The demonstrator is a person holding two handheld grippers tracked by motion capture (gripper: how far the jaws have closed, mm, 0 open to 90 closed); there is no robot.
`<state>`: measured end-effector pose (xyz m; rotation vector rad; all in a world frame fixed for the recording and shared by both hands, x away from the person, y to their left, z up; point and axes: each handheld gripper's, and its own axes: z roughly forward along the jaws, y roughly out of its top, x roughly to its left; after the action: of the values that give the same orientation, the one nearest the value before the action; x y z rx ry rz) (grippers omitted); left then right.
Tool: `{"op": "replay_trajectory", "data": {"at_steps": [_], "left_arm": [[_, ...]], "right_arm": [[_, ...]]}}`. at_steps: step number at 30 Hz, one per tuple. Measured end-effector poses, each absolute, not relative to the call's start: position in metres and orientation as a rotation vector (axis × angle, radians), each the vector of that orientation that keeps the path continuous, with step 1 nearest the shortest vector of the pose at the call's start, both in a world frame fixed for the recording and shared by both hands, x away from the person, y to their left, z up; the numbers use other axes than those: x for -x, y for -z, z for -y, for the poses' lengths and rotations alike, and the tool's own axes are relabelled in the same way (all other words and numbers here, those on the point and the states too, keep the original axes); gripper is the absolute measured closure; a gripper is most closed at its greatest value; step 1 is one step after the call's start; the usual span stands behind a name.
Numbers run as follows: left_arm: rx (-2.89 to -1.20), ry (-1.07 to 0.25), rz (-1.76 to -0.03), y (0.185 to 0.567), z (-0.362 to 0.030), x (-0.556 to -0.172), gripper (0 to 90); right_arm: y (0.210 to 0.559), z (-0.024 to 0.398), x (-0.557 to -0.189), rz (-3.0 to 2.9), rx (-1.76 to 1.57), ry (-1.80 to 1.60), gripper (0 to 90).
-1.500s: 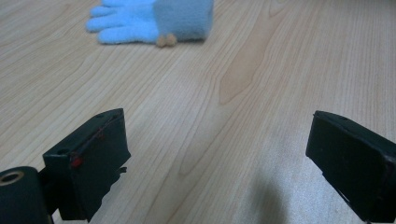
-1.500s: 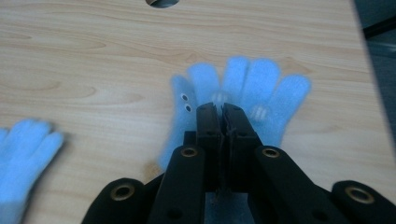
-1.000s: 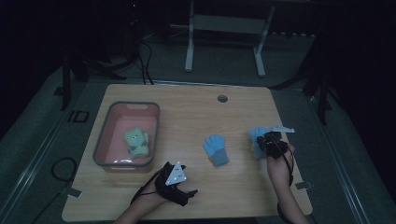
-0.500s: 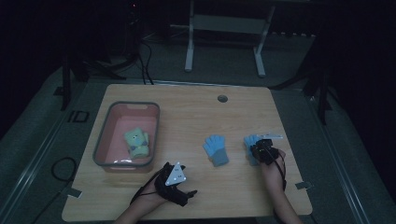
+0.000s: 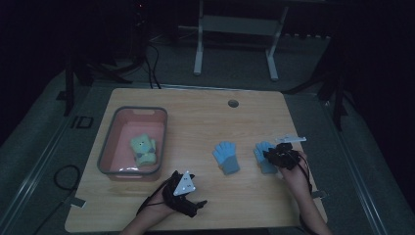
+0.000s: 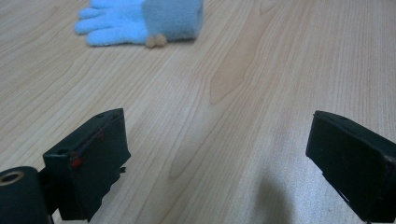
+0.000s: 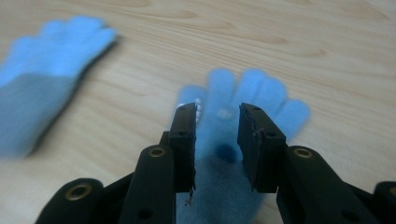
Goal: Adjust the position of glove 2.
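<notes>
My right claw (image 7: 215, 122) hangs over the fuzzy blue fleece glove (image 7: 243, 98) lying flat near the wooden tabletop's (image 5: 205, 107) right edge, jaws just opening, glove released beneath them; earlier it lay farther right.

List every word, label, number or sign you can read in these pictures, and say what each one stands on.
"ID": pale marks on the dark floor mat left of the table; dim, so the reading is unsure.
No readable text on the gloves, the pink bin, the soft toy in it, or either gripper.
</notes>
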<state>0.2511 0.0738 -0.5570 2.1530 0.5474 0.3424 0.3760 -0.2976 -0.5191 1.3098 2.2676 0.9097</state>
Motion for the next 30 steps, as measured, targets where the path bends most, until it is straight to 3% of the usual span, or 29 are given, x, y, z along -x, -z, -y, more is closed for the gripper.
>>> {"op": "replay_trajectory", "data": {"at_steps": [5,16,23,30], "left_arm": [[-2.165,-0.335,-0.539,0.559,-0.074,-0.252,5.8],[-2.166,-0.365,-0.566,0.556,-0.078,-0.252,5.7],[-2.162,-0.371,-0.582,0.562,-0.078,-0.253,5.7],[-2.16,-0.375,-0.564,0.561,-0.077,-0.252,5.7]], "right_arm": [[0.516,0.306,-0.375,-2.36,-1.177,-0.917,66.6],[0.541,0.311,-0.379,-2.378,-1.218,-0.905,67.0],[0.545,0.304,-0.37,-2.306,-1.239,-0.877,82.9],[0.539,0.298,-0.368,-2.234,-1.289,-0.865,86.8]]}}
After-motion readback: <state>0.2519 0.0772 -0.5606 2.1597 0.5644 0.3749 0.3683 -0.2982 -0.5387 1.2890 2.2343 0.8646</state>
